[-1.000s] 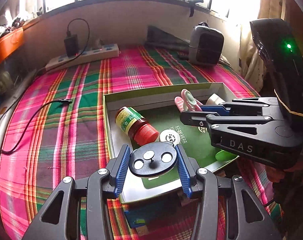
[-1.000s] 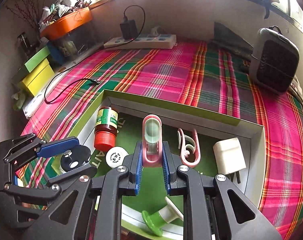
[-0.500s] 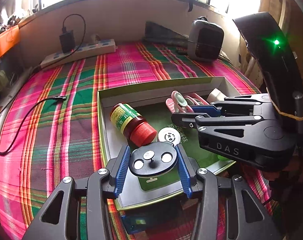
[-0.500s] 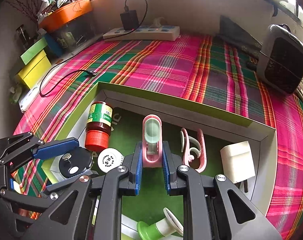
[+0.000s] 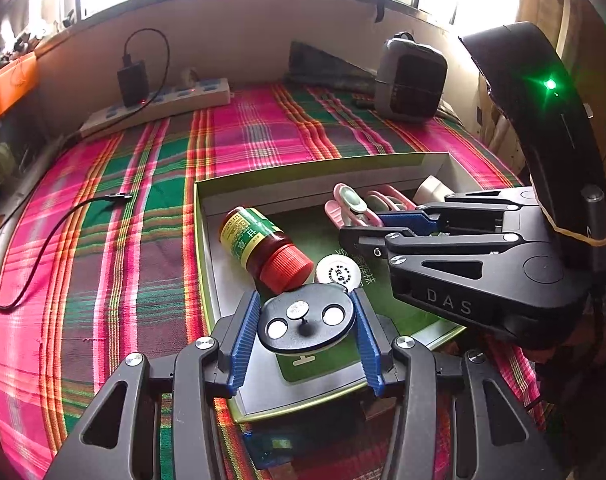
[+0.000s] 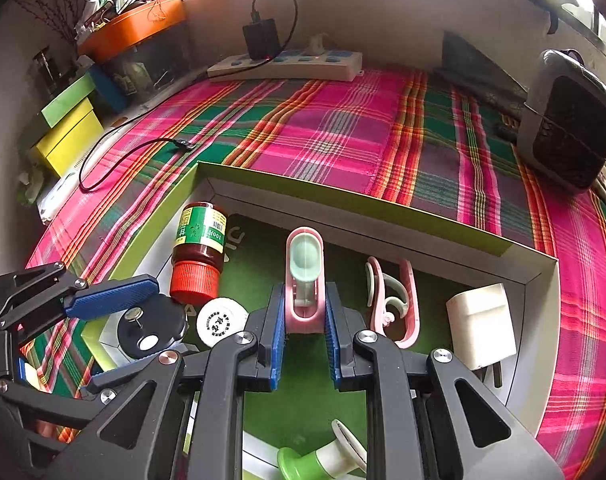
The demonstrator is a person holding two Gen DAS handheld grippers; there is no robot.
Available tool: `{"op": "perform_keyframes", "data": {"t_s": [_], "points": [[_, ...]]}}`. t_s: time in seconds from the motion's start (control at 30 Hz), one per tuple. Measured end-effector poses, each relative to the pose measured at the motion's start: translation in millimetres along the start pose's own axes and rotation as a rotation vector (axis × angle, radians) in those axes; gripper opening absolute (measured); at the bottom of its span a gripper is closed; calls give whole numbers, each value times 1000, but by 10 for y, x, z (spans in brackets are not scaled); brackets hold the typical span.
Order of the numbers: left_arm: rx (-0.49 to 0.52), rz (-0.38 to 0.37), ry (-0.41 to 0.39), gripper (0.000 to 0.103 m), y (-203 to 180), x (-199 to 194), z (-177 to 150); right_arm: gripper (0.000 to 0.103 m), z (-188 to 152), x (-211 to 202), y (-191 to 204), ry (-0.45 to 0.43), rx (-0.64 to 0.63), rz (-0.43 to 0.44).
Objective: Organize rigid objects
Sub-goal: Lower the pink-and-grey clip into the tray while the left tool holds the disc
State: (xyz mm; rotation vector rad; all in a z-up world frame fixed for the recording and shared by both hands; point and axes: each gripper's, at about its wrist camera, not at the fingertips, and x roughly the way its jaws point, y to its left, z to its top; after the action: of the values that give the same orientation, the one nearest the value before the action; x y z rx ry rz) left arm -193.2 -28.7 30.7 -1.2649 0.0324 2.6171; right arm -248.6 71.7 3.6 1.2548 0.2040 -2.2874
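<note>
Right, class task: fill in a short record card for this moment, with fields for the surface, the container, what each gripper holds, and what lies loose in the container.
surface: plaid cloth
container: shallow green-lined box
left gripper: shut on black disc
right gripper: shut on pink clip
loose in box: red-capped bottle lying on its side, white round cap, second pink clip, white charger, green-and-white item
behind box: power strip, grey heater

Both wrist cameras look forward and down, close over the box (image 5: 207, 216) (image 6: 207, 174); each shows the other's tongs.
</note>
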Motion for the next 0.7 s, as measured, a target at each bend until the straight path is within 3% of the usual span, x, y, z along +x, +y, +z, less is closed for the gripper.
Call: {"op": "perform_keyframes", "data": {"t_s": [0.4, 0.7], "points": [[4, 3, 2, 45, -9, -2, -7, 19, 0, -2, -26, -8, 25, 9], [3, 3, 2, 45, -12, -8, -13, 29, -7, -4, -18, -16, 39, 14]]}}
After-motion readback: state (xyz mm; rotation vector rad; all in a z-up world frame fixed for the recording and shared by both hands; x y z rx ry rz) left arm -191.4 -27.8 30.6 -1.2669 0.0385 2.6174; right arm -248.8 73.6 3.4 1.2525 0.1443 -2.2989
